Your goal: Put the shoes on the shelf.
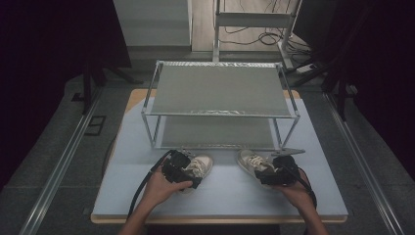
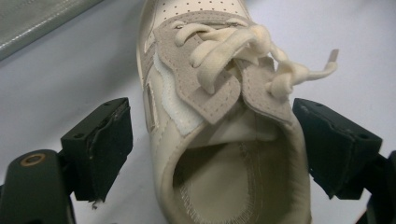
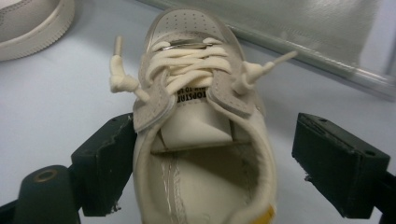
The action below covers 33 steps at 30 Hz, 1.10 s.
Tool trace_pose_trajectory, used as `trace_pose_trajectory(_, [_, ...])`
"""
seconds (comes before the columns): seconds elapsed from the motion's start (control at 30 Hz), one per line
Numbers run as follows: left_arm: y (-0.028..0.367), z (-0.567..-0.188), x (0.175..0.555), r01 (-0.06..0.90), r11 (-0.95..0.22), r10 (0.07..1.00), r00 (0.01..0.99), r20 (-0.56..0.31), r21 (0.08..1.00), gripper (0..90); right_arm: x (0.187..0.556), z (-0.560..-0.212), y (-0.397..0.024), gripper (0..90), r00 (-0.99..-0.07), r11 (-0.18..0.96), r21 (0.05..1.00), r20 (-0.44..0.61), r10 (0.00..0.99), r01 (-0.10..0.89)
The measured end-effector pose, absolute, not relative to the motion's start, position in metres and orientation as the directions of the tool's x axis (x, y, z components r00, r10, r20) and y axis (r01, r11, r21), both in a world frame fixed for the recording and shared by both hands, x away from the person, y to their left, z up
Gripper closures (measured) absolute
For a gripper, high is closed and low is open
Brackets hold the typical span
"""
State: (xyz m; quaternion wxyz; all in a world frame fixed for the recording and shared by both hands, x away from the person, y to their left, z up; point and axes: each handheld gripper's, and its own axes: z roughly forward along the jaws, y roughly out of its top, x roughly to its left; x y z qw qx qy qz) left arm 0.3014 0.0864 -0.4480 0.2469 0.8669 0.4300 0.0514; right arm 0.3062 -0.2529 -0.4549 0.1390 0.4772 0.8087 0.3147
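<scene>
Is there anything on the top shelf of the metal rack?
No, the top shelf of the metal rack is bare.

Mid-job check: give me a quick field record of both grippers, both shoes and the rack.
left gripper: open, jaws on either side of the left shoe's heel opening
right gripper: open, jaws on either side of the right shoe's heel opening
left shoe: cream, laced, on the table
right shoe: cream, laced, on the table
rack: two-tier metal shelf behind the shoes, both tiers bare
table: pale blue surface
</scene>
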Motion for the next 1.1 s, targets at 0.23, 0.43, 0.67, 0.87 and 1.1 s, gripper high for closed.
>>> trace_pose_trajectory(0.23, [0.078, -0.458, 0.306, 0.729, -0.545, 0.764, 0.635, -0.111, 0.415, 14.7, 0.317, -0.468, -0.24, 14.3, -0.518, 0.399, 0.582, 0.043, 0.854, 0.708])
trace_pose_trajectory(0.43, [0.077, -0.466, 0.309, 0.738, -0.555, 0.767, 0.633, -0.107, 0.383, 15.4, 0.32, -0.476, -0.237, 18.0, -0.519, 0.403, 0.566, 0.05, 0.853, 0.719])
trace_pose_trajectory(0.67, [0.077, -0.47, 0.308, 0.735, -0.555, 0.763, 0.636, -0.113, 0.389, 17.8, 0.318, -0.477, -0.234, 25.6, -0.523, 0.409, 0.562, 0.05, 0.851, 0.719])
trace_pose_trajectory(0.87, [0.084, -0.467, 0.304, 0.718, -0.545, 0.767, 0.635, -0.089, 0.433, 27.4, 0.316, -0.477, -0.235, 26.9, -0.528, 0.407, 0.57, 0.054, 0.848, 0.713])
trace_pose_trajectory(1.1, [0.087, -0.465, 0.3, 0.703, -0.53, 0.765, 0.637, -0.09, 0.475, 27.9, 0.311, -0.468, -0.231, 27.0, -0.538, 0.407, 0.593, 0.052, 0.841, 0.695])
